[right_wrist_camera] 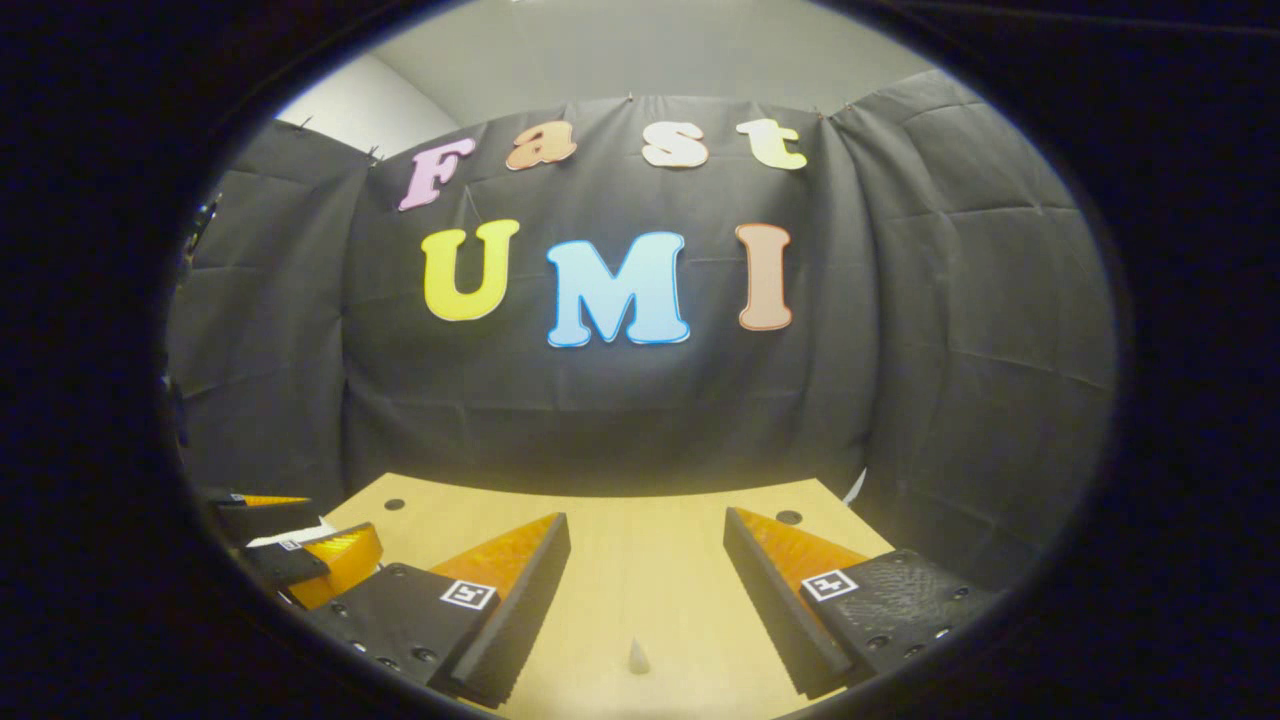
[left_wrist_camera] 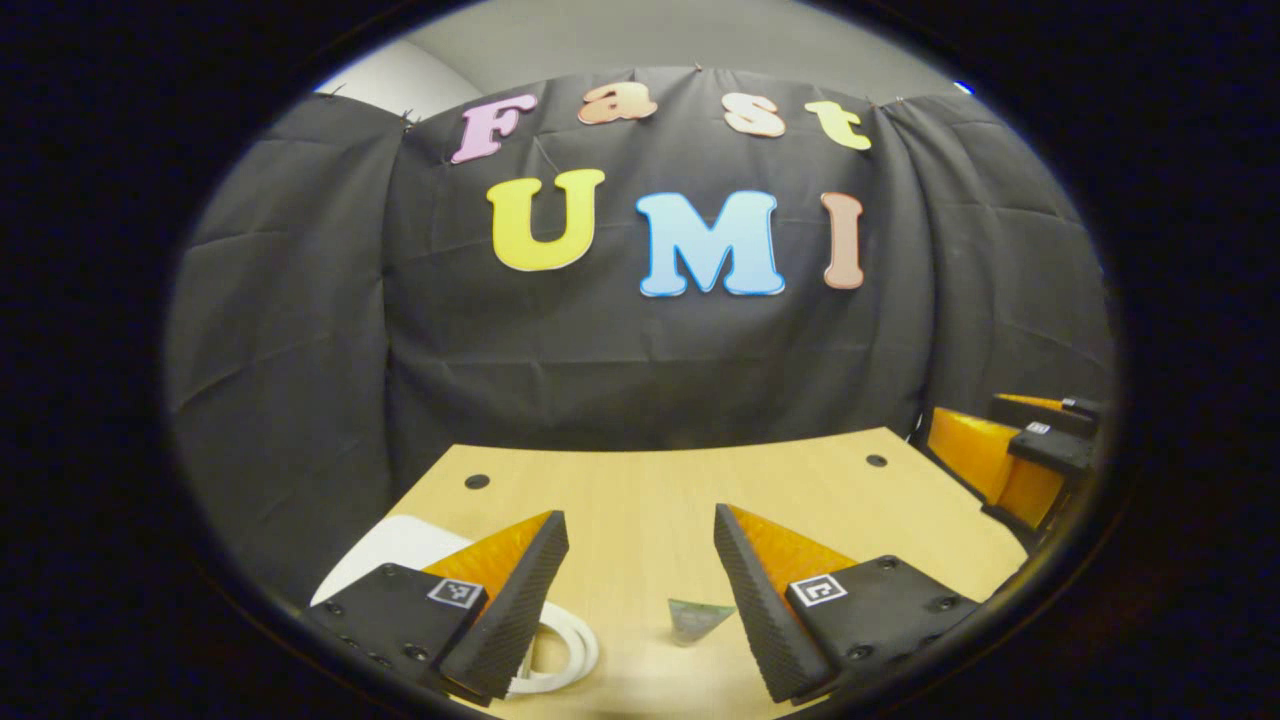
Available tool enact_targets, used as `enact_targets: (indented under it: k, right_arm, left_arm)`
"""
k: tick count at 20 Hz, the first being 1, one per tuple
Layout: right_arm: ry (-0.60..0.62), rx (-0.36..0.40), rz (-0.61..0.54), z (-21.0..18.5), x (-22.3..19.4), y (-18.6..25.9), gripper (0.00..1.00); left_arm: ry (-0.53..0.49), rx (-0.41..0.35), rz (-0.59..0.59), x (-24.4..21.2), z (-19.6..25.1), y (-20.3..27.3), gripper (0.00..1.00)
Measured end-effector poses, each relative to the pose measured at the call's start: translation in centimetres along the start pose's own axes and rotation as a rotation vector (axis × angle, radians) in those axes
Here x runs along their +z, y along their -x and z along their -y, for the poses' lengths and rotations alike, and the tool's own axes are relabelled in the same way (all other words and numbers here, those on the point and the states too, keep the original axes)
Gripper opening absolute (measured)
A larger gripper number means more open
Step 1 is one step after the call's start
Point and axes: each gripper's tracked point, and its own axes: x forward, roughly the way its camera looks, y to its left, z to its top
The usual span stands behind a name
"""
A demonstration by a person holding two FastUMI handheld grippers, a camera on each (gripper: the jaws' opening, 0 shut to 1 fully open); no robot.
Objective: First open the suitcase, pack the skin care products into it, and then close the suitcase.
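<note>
In the left gripper view my left gripper [left_wrist_camera: 640,528] stands open low over the wooden table [left_wrist_camera: 650,490], with nothing between its fingers. Under its left finger lies a white flat thing [left_wrist_camera: 395,548] with a white loop [left_wrist_camera: 575,650]; I cannot tell whether it is the suitcase. A small greenish pointed piece [left_wrist_camera: 698,618] lies by the right finger. My right gripper [left_wrist_camera: 1010,428] shows at the table's right edge. In the right gripper view my right gripper [right_wrist_camera: 648,532] is open and empty above the table [right_wrist_camera: 650,560]. A small white tip [right_wrist_camera: 638,655] pokes up below it. The left gripper [right_wrist_camera: 300,528] sits at the far left.
The black cloth wall [left_wrist_camera: 650,350] closes off the back and both sides just behind the table. Round holes [left_wrist_camera: 477,481] mark the table's far corners. A pale room wall [right_wrist_camera: 640,50] rises above the cloth.
</note>
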Motion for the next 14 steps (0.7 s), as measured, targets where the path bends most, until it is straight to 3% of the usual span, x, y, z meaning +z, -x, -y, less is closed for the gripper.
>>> enact_targets:
  k: [4, 7, 11, 13, 14]
  right_arm:
    - [0.015, -0.012, -0.045, 0.4, -1.4, 0.5, 0.94]
    - [0.03, -0.022, -0.068, 0.7, -2.1, 0.9, 0.94]
    - [0.036, -0.038, -0.106, 1.5, -3.2, 1.6, 0.94]
    - [0.043, -0.059, -0.116, 2.2, -3.4, 2.2, 0.92]
    - [0.044, -0.071, -0.122, 2.7, -3.8, 2.3, 0.92]
  left_arm:
    - [-0.064, 0.028, -0.157, -8.0, -1.6, -0.3, 0.95]
    - [-0.048, 0.036, -0.297, -13.5, -3.0, -0.9, 0.96]
    - [-0.027, 0.102, -0.478, -20.5, -5.4, -2.2, 0.98]
    - [-0.014, 0.111, -0.513, -22.5, -5.9, -3.1, 0.96]
    - [-0.015, 0.117, -0.534, -23.4, -6.4, -3.8, 0.89]
